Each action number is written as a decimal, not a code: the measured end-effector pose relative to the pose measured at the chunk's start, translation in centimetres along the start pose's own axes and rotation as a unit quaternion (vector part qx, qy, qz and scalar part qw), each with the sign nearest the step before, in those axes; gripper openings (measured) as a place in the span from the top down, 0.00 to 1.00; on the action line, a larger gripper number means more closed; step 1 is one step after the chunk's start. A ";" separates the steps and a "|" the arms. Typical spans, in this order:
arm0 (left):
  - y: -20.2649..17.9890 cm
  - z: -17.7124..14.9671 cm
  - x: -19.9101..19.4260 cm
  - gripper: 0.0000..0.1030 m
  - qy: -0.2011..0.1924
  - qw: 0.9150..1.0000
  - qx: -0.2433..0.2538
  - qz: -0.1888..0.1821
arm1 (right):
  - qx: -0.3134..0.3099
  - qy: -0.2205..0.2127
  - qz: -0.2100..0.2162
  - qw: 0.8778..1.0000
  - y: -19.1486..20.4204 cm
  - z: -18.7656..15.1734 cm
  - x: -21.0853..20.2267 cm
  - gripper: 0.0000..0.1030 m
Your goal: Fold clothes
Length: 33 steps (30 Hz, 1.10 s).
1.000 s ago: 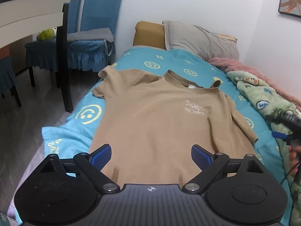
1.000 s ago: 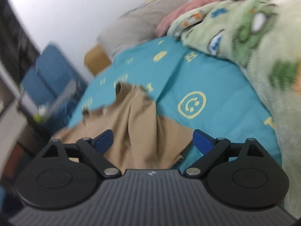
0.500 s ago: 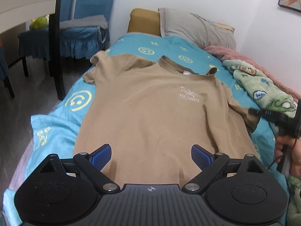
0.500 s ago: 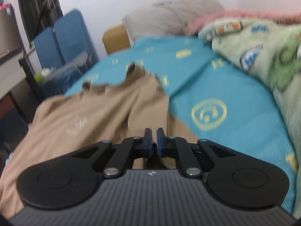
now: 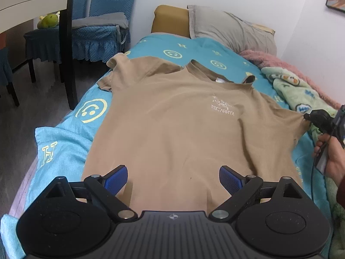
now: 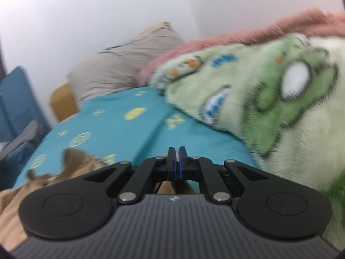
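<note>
Tan T-shirt (image 5: 172, 129), just one, lies on the bed (image 5: 90, 112); left tool (image 5: 172, 178) spread wide, right tool (image 6: 177, 161) clenched on its sleeve.

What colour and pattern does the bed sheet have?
The bed sheet is teal with yellow smiley faces and letters, clearest in the left wrist view.

T-shirt (image 5: 172, 125) lies flat on the bed sheet (image 5: 64, 142), collar toward the pillow (image 5: 232, 30) at the far end. Left gripper (image 5: 172, 178) hangs over the hem nearest us. Right gripper (image 5: 310, 116) sits at the shirt's right sleeve. Fleece blanket (image 5: 295, 90) is bunched along the bed's right side. Chair (image 5: 97, 26) stands on the floor to the left, beyond the table leg (image 5: 68, 64).
</note>
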<state>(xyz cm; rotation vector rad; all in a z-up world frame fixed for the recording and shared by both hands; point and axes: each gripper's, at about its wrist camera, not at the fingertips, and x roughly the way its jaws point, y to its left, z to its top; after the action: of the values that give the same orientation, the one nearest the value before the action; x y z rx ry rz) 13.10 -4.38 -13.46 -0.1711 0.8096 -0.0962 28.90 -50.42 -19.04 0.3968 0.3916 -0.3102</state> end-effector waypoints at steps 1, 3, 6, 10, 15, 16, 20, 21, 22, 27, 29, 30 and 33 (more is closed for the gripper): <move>-0.1 0.0 0.2 0.09 0.003 1.000 0.001 0.000 | 0.000 -0.006 -0.007 1.000 -0.4 -0.1 0.4 0.95; -0.2 0.0 0.6 0.09 0.008 1.000 0.003 0.001 | -0.008 -0.026 -0.014 1.000 -0.7 -0.3 0.9 0.95; -0.3 0.1 1.3 0.09 0.018 1.000 0.001 -0.001 | -0.011 -0.025 -0.015 1.000 -0.9 -0.5 2.0 0.94; -0.7 0.2 2.1 0.09 0.027 1.000 0.002 0.001 | 0.050 0.007 0.003 0.999 -1.6 -0.7 3.0 0.92; -0.4 0.2 1.9 0.09 0.026 1.000 -0.006 0.004 | 0.089 0.058 0.039 0.994 -0.8 -0.4 2.7 0.30; -0.3 0.2 1.7 0.09 0.023 1.000 -0.009 0.004 | 0.092 0.055 0.045 0.993 -0.5 -0.4 2.1 0.12; 0.1 0.3 0.7 0.09 0.014 1.000 -0.017 -0.004 | 0.157 0.062 0.070 0.983 -0.6 -0.2 -0.9 0.13; 0.2 0.3 0.6 0.09 0.012 1.000 -0.020 -0.006 | 0.184 0.071 0.073 0.978 -1.0 -0.5 -1.8 0.13; 0.3 0.3 0.4 0.09 0.011 1.000 -0.022 -0.008 | 0.210 0.081 0.076 0.971 -1.5 -0.8 -2.6 0.13; 0.6 0.0 -0.4 0.09 0.012 0.999 -0.034 -0.020 | 0.259 0.156 0.060 0.951 -3.0 -2.5 -4.8 0.38; 0.4 0.0 -0.6 0.09 0.008 0.999 -0.030 -0.019 | 0.184 0.178 0.032 0.966 -2.3 -2.7 -4.7 0.40; 0.4 0.0 -0.7 0.09 0.006 0.999 -0.028 -0.018 | 0.136 0.185 0.022 0.973 -1.8 -2.8 -4.6 0.40; 0.3 0.0 -0.8 0.09 0.004 0.999 -0.027 -0.016 | -0.022 0.196 0.025 0.980 0.2 -4.0 -4.5 0.40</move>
<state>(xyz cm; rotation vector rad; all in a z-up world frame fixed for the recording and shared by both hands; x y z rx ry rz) 12.56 -3.95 -13.01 -0.2357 0.8178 -0.1051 23.80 -47.55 -20.40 0.4241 0.7717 -0.1720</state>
